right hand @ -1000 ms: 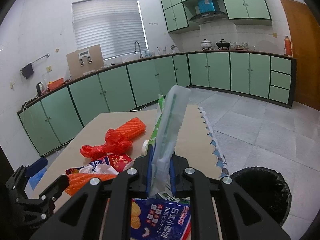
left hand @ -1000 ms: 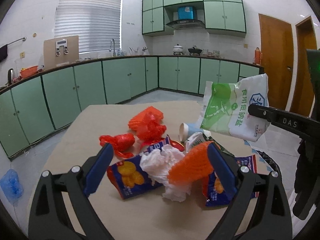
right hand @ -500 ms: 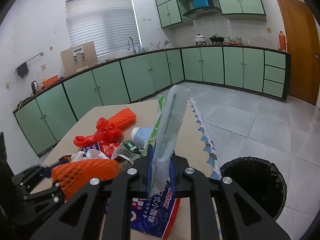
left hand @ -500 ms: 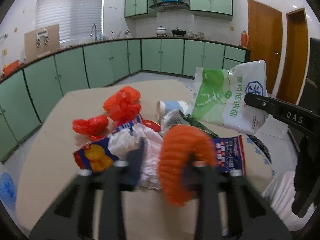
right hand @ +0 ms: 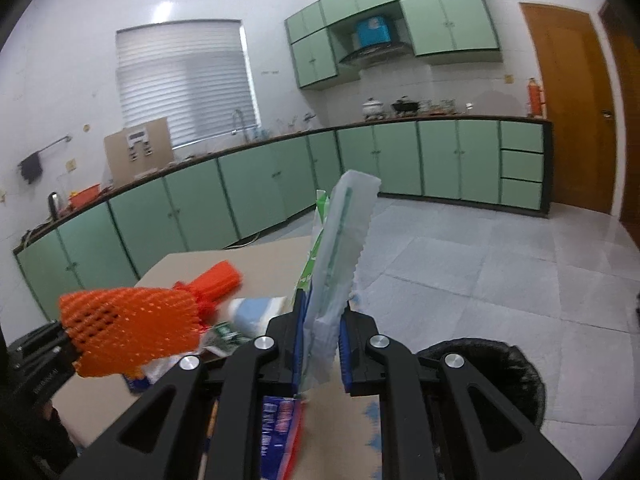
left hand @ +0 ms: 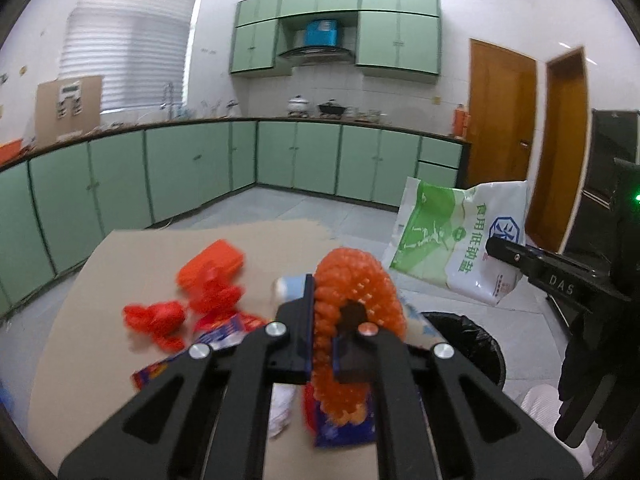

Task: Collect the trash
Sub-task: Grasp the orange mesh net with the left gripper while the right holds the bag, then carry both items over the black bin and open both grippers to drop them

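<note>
My left gripper has an orange foam net between its jaws, which are closing the last bit and pinch it. The net hangs above the beige table. In the right wrist view the same orange foam net sticks out at the left. My right gripper is shut on a white and green plastic bag that stands upright between the pads. The left wrist view shows that bag held out past the table's right edge, above a black-lined trash bin.
On the table lie a red foam net, a red plastic bag, blue snack packets, white tissue and a paper cup. The trash bin stands on the tiled floor beside the table. Green cabinets line the far walls.
The left gripper went from wide open around the orange net to shut on it and lifted it off the pile. The right gripper carried the bag sideways toward the bin.
</note>
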### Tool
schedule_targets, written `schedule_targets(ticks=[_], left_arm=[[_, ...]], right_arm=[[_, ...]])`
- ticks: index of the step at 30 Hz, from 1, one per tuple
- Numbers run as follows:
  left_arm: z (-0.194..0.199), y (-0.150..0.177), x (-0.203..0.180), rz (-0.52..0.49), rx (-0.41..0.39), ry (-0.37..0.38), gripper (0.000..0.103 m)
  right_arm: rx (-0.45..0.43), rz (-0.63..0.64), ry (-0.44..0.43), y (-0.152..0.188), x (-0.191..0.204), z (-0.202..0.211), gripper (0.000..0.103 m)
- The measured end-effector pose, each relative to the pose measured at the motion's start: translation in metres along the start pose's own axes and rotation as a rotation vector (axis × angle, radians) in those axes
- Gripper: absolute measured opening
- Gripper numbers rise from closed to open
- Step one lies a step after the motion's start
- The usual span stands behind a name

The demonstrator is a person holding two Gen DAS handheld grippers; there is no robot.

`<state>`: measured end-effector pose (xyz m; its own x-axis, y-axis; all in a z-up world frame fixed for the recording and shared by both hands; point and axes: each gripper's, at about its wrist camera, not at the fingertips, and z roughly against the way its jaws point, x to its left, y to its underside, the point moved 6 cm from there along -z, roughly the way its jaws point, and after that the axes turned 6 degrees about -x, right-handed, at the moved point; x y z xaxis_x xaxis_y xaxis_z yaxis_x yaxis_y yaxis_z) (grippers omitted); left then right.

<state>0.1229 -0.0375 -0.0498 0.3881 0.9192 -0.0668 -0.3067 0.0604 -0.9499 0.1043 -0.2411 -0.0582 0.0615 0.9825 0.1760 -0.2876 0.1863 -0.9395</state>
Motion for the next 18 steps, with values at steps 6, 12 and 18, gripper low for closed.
schedule_targets(ticks=[6,12,18], left_arm=[[-0.048,-0.007,-0.063,-0.054,0.038,0.136,0.005],[-0.113,-0.001,-0.126,-0.105,0.1,0.224,0.005],[-0.167,0.017,-0.169,-0.118,0.164,0.261,0.02]], right_arm=[[0.036,-0.03,0.12,0.008,-0.06,-0.001,0.014],[0.09,-0.069,0.222,0.026,-0.125,-0.011,0.014],[0.121,-0.1,0.278,0.042,-0.167,-0.019,0.015]])
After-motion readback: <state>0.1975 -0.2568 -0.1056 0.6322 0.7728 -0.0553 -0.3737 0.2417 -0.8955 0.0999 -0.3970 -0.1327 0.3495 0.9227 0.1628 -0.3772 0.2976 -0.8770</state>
